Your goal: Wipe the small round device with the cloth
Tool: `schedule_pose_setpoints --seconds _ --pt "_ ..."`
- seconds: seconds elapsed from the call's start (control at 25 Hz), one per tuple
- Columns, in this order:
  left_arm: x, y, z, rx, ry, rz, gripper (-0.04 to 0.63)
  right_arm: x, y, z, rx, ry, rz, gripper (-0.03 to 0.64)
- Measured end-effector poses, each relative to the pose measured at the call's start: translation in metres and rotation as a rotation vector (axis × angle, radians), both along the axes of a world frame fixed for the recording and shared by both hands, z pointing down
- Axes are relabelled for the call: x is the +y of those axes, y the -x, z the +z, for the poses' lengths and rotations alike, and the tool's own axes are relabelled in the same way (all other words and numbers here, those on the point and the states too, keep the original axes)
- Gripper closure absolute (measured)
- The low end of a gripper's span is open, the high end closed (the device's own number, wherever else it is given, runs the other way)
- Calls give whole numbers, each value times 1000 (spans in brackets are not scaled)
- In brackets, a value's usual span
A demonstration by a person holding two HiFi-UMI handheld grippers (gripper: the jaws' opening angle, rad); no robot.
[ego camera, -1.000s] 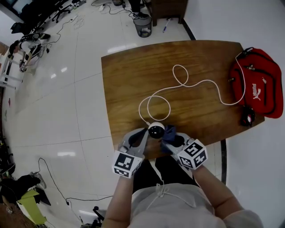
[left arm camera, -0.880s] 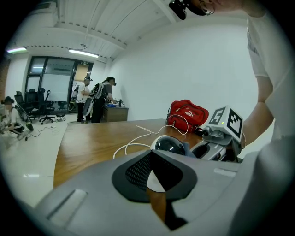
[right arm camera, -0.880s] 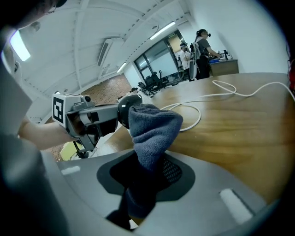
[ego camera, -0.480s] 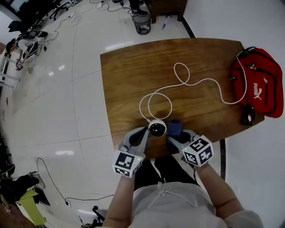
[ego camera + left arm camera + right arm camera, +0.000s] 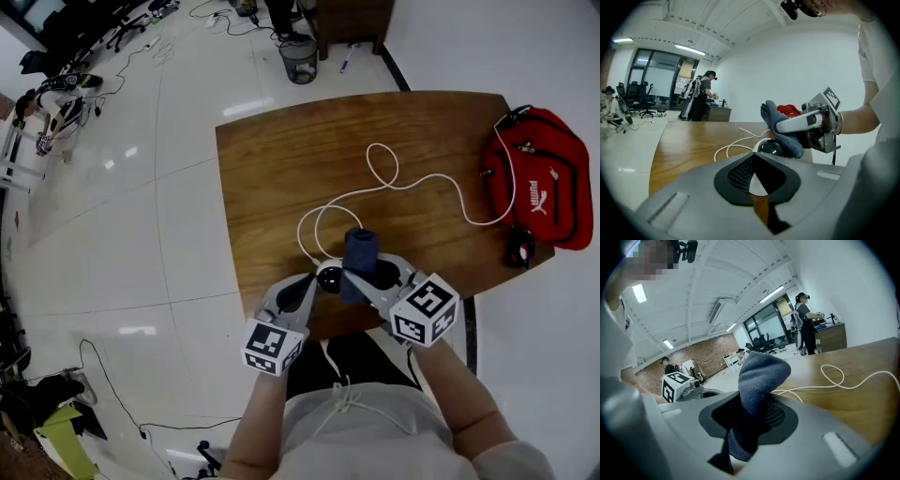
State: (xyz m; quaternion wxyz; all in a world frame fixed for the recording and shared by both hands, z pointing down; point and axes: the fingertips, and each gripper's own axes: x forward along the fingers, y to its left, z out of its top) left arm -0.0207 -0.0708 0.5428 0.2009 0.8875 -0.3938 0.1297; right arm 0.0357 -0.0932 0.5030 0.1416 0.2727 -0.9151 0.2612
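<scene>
The small round device (image 5: 328,277), a black dome in a white shell, sits at the near edge of the wooden table (image 5: 272,187). My left gripper (image 5: 314,283) is shut on its white lower part, which shows between the jaws in the left gripper view (image 5: 757,187). The dome (image 5: 771,147) rises just past them. My right gripper (image 5: 372,272) is shut on a dark blue cloth (image 5: 359,253) that stands up out of the jaws (image 5: 759,376). The cloth (image 5: 780,124) hangs over the device's right side, raised above the dome.
A white cable (image 5: 375,178) runs in loops from the device across the table to a red bag (image 5: 539,178) at the right edge. A small dark object (image 5: 518,248) lies by the bag. A waste bin (image 5: 298,58) stands on the floor beyond. A person (image 5: 701,101) stands far off.
My right gripper has risen with the cloth, from beside the device to above its right side. The left gripper and the device have stayed in place.
</scene>
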Motion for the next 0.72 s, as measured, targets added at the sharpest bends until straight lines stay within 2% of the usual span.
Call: schedule_pose_setpoints --seconds 0.08,0.2,0.36,0.52,0.6,0.72 --pt "-1 -1 0 1 2 10 590 -7 -6 10 -3 34 42 508" --pt "-1 -2 0 5 0 13 589 -10 -12 16 -66 92 79 508" --pt "-7 -2 -1 18 -1 23 589 -16 -15 16 -117 123 103 508" --pt "-12 -2 -1 10 -1 37 589 -22 -25 26 -147 181 185 508" --pt "-14 -1 -1 15 3 30 589 -20 -28 39 -117 222 206 508" --pt "-17 -1 0 23 7 24 589 -15 -30 63 -35 276 179 508"
